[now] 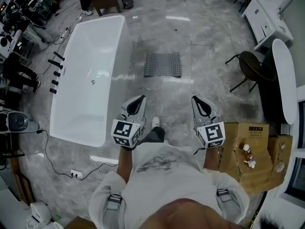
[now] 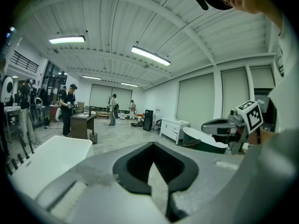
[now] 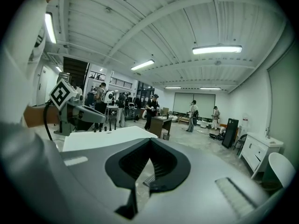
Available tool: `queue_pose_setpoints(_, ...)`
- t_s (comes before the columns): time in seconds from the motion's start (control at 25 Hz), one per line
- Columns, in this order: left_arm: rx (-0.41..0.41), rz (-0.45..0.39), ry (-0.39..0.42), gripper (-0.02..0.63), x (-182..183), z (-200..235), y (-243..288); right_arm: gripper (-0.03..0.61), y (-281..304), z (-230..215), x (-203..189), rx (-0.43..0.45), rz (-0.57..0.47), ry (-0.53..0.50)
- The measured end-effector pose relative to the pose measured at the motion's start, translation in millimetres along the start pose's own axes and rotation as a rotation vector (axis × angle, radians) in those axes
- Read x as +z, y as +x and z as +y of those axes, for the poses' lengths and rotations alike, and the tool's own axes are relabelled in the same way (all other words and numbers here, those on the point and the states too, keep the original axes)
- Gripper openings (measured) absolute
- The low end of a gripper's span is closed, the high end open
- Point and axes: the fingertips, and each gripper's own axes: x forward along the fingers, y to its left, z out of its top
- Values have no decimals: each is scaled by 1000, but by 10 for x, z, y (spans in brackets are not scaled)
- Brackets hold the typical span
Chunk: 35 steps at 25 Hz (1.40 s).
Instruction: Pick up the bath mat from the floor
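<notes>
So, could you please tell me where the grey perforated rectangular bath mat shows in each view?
Head view: grey perforated bath mat on the floor, upper centre.
Left gripper view: not visible.
Right gripper view: probably the gridded sliver inside the jaw opening.
Shared landmark: white oblong bathtub.

bath mat (image 1: 163, 65): grey, ribbed | bathtub (image 1: 90, 75): glossy white | floor (image 1: 190, 42): polished marble
</notes>
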Motion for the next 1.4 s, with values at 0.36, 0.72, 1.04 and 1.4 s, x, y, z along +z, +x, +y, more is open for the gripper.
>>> queue_pose_setpoints(0.36,-51,-15,-1,2,311,701,582,2,818,-259,249,-45,30,-20)
queue_pose_setpoints(0.72,-87,8,-12,2,350,1114,1042,1,1253,-517,203,-97,81,-3)
queue_pose_setpoints(1.04,-75,29,-25,2,396,1431,1499,0,1783,-807,188,-70,100,-7)
queue_pose_setpoints(1.4,-25,44,-40,2,550,1835,2216,1,2536,-1372,130,1,127,-6)
